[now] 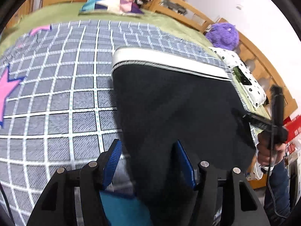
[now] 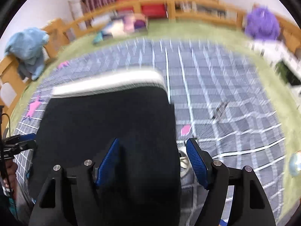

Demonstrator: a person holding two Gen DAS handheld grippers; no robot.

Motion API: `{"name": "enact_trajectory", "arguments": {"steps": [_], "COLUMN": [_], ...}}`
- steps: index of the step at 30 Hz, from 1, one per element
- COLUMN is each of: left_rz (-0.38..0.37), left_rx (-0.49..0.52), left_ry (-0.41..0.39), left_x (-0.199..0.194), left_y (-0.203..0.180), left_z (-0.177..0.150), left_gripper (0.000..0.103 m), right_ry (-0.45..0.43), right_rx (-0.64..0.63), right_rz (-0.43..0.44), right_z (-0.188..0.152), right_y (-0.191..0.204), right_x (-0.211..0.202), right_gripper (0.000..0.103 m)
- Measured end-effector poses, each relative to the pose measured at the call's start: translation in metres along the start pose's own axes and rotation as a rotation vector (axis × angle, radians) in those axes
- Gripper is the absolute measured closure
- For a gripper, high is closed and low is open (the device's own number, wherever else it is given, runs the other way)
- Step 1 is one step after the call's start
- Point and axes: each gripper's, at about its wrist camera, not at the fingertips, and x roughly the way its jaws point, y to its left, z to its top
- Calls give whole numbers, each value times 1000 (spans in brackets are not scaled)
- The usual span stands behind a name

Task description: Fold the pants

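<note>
1. The right wrist view is smeared by motion blur; the near end of the pants [image 2: 105,124] is cut off below both grippers.
2. The black pants [image 1: 176,113], white waistband farthest, are laid on a grid-patterned blanket [image 1: 56,94].
3. The left gripper [image 1: 148,162] and right gripper [image 2: 152,162] are spread, with cloth between the jaws but unpinched.
4. A purple plush [image 1: 222,35] is seen beyond.

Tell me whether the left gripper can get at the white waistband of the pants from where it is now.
Probably yes. The left gripper stands open over the near end of the black pants, and the white waistband lies at the far end on the checked blanket, with only flat cloth between.
</note>
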Motion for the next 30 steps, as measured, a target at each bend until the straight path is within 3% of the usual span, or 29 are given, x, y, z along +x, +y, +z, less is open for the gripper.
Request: {"name": "enact_trajectory", "arguments": {"steps": [2, 5, 9, 18, 22, 23, 25, 27, 30], "left_rz": [-17, -110, -152, -155, -141, -137, -156, -183, -217], "left_rx": [-26, -89, -90, -78, -71, -74, -85, -98, -47], "left_ry": [34, 50, 44, -8, 0, -3, -6, -5, -21], "left_x": [15, 29, 39, 45, 44, 42, 38, 31, 13], "left_y": [7, 20, 21, 13, 9, 11, 14, 17, 11], "left_z": [0, -5, -7, -13, -7, -6, -3, 1, 13], "left_gripper": [45, 43, 39, 37, 50, 57, 67, 77, 82], "right_ry": [45, 32, 72, 72, 70, 65, 40, 19, -31], "right_rx": [7, -17, 38, 74, 102, 109, 94, 105, 174], "right_rz": [37, 104, 178, 230, 236, 249, 240, 220, 244], "right_z": [-1, -1, -3, -6, -6, -7, -7, -6, -3], "right_y": [-9, -16, -28, -29, -29, -28, -24, -23, -26], "right_x": [30, 37, 49, 59, 60, 58, 49, 38, 18], "right_gripper": [30, 30, 30, 28, 30, 42, 44, 53, 74]}}
